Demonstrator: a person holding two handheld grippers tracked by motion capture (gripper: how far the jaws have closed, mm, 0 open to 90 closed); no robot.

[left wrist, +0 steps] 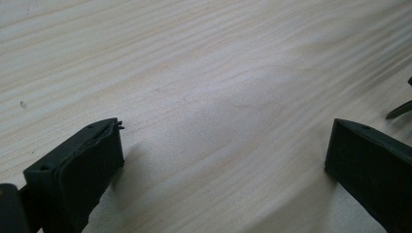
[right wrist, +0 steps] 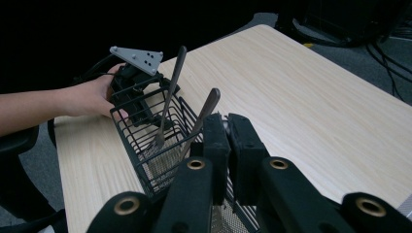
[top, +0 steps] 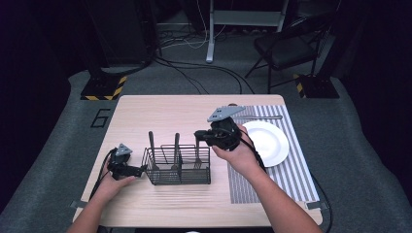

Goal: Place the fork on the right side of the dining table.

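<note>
Grey floor marked "6", wooden table, wire caddy, white plate

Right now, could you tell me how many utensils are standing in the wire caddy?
3: one at the caddy's left end, one in the middle, and one at the right end, gripped by the right tool. Others could be hidden lower down.

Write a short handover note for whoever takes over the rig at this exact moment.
Left tool: open, beside the left end of the wire caddy, gripping nothing.
Right tool: shut on a utensil handle at the caddy's right end.
Two other utensils stand in the caddy.
White plate sits bare on the striped placemat; another utensil lies beyond it.
Left to do: apparently moving the cutlery; direction unclear.
</note>
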